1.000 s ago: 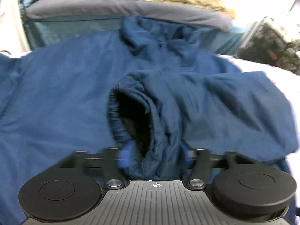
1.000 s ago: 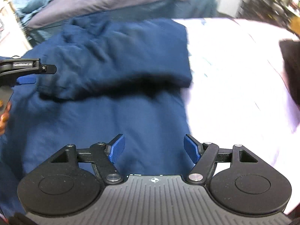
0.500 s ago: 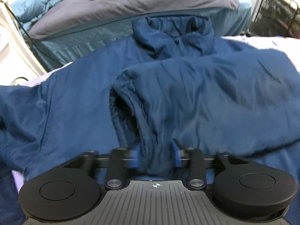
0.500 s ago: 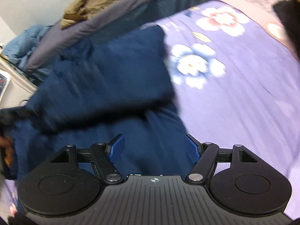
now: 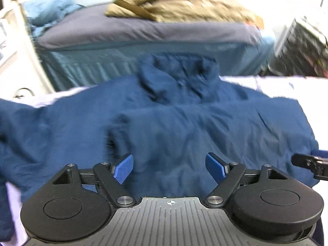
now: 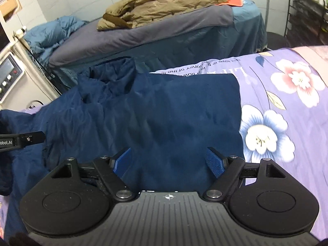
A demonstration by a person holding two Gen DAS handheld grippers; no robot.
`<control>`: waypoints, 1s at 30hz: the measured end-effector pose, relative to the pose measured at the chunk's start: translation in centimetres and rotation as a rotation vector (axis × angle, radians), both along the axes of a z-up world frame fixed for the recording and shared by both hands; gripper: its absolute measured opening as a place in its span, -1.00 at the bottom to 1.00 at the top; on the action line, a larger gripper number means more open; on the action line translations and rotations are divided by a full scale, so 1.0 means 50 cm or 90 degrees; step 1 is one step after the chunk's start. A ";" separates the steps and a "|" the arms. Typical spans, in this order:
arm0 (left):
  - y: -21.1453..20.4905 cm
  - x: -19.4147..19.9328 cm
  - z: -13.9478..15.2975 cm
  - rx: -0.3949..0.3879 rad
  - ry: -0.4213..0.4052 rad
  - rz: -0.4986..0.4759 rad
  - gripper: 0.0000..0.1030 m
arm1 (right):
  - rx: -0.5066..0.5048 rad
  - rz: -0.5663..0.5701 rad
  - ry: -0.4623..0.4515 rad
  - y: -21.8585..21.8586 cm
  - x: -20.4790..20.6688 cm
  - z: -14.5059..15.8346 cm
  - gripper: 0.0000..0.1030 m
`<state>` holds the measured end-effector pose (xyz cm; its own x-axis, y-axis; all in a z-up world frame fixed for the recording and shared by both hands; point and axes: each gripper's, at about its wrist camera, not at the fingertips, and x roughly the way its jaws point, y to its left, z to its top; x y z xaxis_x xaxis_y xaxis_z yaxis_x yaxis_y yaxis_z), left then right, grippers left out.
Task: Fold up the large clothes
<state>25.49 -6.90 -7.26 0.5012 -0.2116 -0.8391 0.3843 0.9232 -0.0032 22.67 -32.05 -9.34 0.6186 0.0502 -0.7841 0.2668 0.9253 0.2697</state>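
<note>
Both grippers are standing empty: the left gripper point(image 5: 169, 167) has just let go of the sleeve, and the right gripper's point(image 6: 169, 162) jaws are widening. The navy jacket point(image 6: 174, 112), filling mid-frame, is lying on the floral bedsheet point(image 6: 287, 112), one sleeve folded across; the other side is waiting.

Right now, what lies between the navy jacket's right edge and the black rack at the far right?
In the right wrist view, only bare floral bedsheet lies between the navy jacket and the black rack; nothing rests on that stretch.
</note>
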 end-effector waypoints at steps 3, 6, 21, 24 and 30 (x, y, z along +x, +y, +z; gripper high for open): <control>-0.044 0.024 -0.088 0.071 0.086 0.005 1.00 | -0.016 -0.001 0.032 -0.008 0.029 -0.030 0.70; -0.057 0.030 -0.132 0.095 0.096 0.009 1.00 | -0.026 0.021 0.099 -0.013 0.050 -0.094 0.77; -0.068 0.062 -0.159 0.094 0.139 0.007 1.00 | -0.166 0.043 0.171 0.057 0.108 -0.165 1.00; -0.065 0.064 -0.157 0.094 0.141 0.005 1.00 | -0.166 0.044 0.172 0.056 0.109 -0.164 1.00; -0.026 0.034 -0.094 0.050 0.102 0.013 1.00 | -0.158 0.059 0.172 0.056 0.099 -0.144 0.99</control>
<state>27.21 -8.22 -11.95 0.3637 -0.1330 -0.9220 0.3659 0.9306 0.0101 27.63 -29.26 -16.54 0.3902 -0.1148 -0.9136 0.2092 0.9773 -0.0335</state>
